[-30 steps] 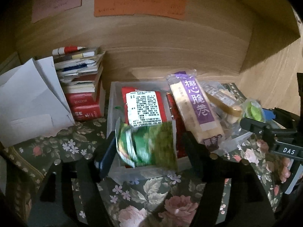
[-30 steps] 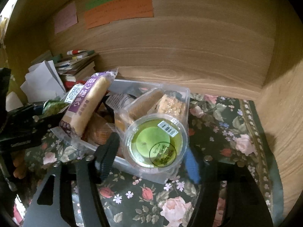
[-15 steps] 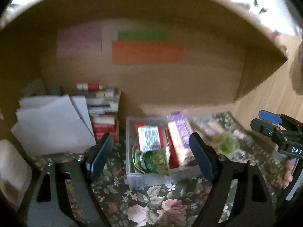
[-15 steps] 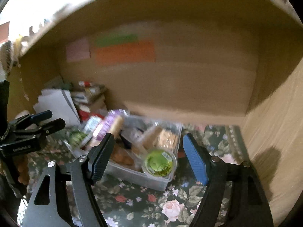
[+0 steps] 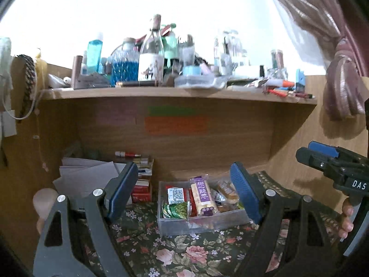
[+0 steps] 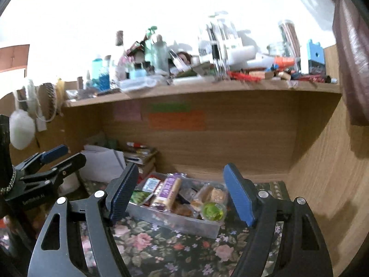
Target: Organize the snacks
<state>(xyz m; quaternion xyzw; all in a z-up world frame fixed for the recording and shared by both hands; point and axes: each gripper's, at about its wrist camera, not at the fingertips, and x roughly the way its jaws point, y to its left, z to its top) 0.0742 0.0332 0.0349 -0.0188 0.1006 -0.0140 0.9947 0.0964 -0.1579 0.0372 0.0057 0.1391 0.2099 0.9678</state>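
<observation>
A clear plastic bin (image 5: 198, 226) full of snacks stands on the floral cloth inside the wooden alcove. It holds a green snack bag (image 5: 176, 210), a purple-labelled roll pack (image 5: 203, 195) and a red pack with a white label (image 5: 176, 195). In the right wrist view the bin (image 6: 175, 224) also shows a green jelly cup (image 6: 213, 211) at its right end. My left gripper (image 5: 184, 194) is open and empty, well back from the bin. My right gripper (image 6: 181, 194) is open and empty, also well back; it shows at the right in the left wrist view (image 5: 322, 157).
A stack of books (image 5: 141, 180) and white papers (image 5: 90, 173) sit left of the bin. The wooden shelf (image 5: 175, 92) above is crowded with bottles and jars. The alcove's right wall (image 6: 322, 173) is close. Floral cloth (image 5: 175, 251) lies before the bin.
Both grippers have pulled far back and up from the bin. The left let go of the green bag, the right of the jelly cup; both now lie in the bin.
</observation>
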